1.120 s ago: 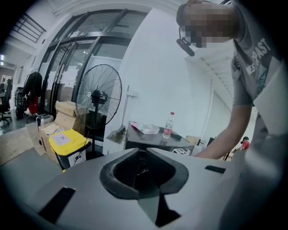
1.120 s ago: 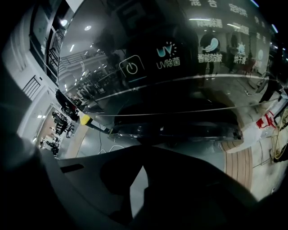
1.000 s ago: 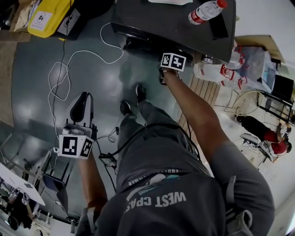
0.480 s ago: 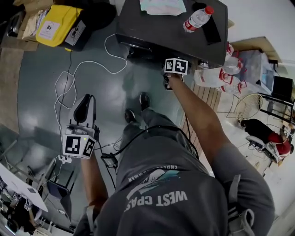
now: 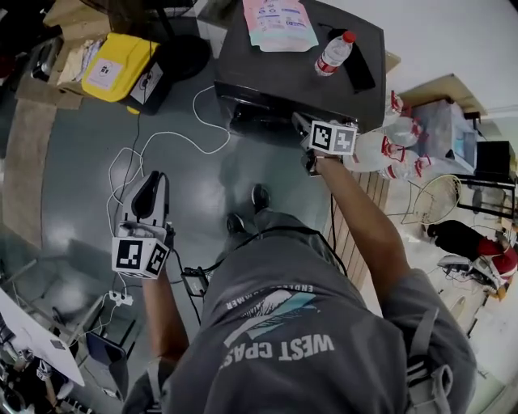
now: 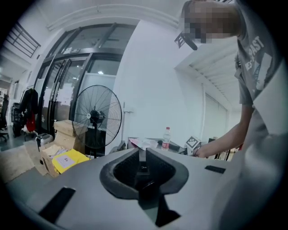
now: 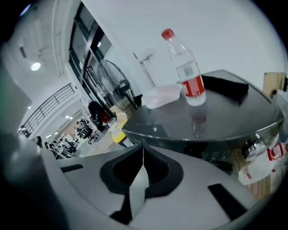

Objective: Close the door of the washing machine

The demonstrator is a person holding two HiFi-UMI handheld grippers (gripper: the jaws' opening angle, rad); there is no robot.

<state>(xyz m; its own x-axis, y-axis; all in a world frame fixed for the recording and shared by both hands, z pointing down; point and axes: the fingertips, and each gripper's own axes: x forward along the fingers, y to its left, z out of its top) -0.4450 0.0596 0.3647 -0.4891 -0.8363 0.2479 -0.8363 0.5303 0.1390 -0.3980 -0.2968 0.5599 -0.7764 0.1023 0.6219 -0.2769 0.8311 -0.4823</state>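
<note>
Although the head view looks steeply down on it, the boxy washing machine with a glossy black top shows only that top and a strip of its dark front, so I cannot tell how its door stands. The machine sits at the upper middle of the grey floor.

On its top are a clear plastic water bottle with a red cap and red label (upright, as the right gripper view shows), a flat pink and white packet and a slim black rectangular object.

The right gripper hangs just in front of the machine's upper front edge. Its jaws are clenched together with nothing between them, and they point toward the machine's top.

The left gripper is well apart from the machine, over the floor at the person's left side. Its jaws are likewise pressed together and empty.

A thin white cable loops across the floor between that gripper and the machine. A yellow plastic case lies left of the machine, and clear plastic jugs with red caps stand to its right. A black pedestal fan shows in the left gripper view.
</note>
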